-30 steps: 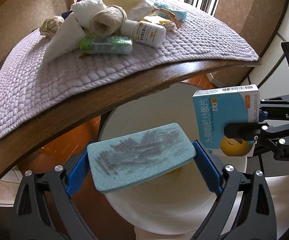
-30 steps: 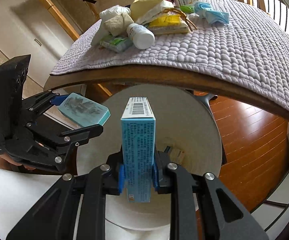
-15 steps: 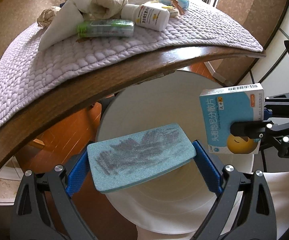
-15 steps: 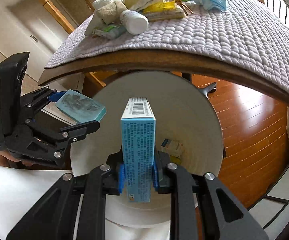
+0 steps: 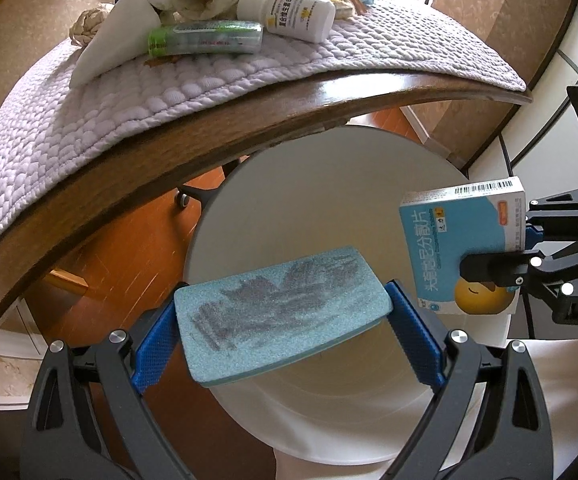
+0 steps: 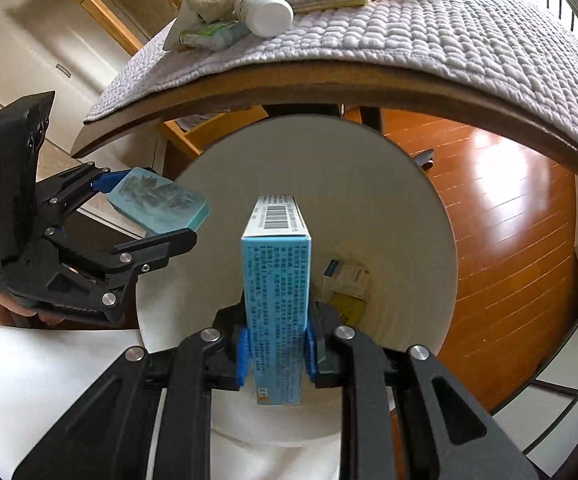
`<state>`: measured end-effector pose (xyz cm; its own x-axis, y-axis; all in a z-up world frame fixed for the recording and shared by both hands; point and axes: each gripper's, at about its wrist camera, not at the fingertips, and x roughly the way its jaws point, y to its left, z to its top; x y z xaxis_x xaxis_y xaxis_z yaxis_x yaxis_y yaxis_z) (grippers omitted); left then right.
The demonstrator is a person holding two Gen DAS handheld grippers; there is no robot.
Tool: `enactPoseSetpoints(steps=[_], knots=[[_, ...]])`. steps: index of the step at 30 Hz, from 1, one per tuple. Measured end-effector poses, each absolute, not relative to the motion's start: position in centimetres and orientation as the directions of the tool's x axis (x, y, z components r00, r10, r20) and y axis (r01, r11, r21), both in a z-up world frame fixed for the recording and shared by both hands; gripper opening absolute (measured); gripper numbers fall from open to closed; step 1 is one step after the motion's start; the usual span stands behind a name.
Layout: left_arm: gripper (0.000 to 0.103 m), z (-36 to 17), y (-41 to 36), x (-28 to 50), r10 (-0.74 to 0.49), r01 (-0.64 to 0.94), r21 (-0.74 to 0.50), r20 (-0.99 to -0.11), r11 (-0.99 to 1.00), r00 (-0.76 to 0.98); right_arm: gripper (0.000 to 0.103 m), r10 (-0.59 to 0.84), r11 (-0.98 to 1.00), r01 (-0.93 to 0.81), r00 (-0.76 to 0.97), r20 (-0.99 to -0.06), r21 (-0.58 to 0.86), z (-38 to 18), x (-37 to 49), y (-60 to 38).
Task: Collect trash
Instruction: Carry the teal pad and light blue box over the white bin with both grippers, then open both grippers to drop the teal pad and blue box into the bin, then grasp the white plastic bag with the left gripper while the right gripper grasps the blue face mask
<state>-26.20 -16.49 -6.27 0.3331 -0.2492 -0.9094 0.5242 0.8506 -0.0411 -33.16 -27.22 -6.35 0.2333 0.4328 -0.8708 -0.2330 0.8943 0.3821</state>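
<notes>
Blue medicine box [image 6: 276, 300] clamped in right gripper [image 6: 276, 354], teal sponge [image 5: 283, 314] clamped in left gripper [image 5: 285, 332], both above white bin [image 6: 421, 208]; best released squarely over its opening.

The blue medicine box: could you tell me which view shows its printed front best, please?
The left wrist view: the blue medicine box turns its printed front to that camera. The right wrist view shows only its narrow side and barcoded end.
</notes>
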Motion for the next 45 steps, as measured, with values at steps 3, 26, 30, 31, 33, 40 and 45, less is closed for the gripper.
enactPoseSetpoints(steps=[3, 26, 30, 31, 33, 40, 45], knots=[[0.096, -6.5, -16.5, -26.4, -0.248, 0.525, -0.040, -0.911, 0.850, 0.331, 0.021, 0.436, 0.892, -0.234, 0.226, -0.871, 0.386, -6.8, -33.5, -27.2], [0.100, -6.0, -17.1, -26.8, -0.247, 0.570, 0.008, -0.896, 0.822, 0.369, 0.077, 0.367, 0.918, -0.254, 0.256, -0.894, 0.304, -6.1, -33.8, -26.8], [0.100, -3.0, -15.7, -26.3, -0.278, 0.536, 0.001, -0.854, 0.844, 0.439, 0.083, 0.314, 0.937, -0.266, 0.348, -0.883, 0.228, -3.1, -33.8, -27.6], [0.100, -2.0, -15.3, -26.1, -0.292, 0.527, -0.005, -0.838, 0.850, 0.462, 0.090, 0.290, 0.943, -0.271, 0.382, -0.878, 0.193, -2.3, -33.7, -27.7], [0.102, 0.5, -14.5, -25.5, -0.306, 0.502, 0.005, -0.788, 0.865, 0.534, 0.098, 0.212, 0.961, -0.261, 0.498, -0.841, 0.087, 0.2, -33.6, -28.3], [0.102, 4.7, -14.3, -21.4, -0.232, 0.417, 0.112, -0.688, 0.902, 0.688, 0.099, 0.097, 0.991, -0.130, 0.673, -0.733, 0.012, 4.9, -28.6, -31.3], [0.101, 5.0, -14.2, -17.0, -0.245, 0.416, 0.096, -0.681, 0.904, 0.690, 0.099, 0.092, 0.995, -0.089, 0.687, -0.721, 0.042, 5.2, -23.2, -33.7]])
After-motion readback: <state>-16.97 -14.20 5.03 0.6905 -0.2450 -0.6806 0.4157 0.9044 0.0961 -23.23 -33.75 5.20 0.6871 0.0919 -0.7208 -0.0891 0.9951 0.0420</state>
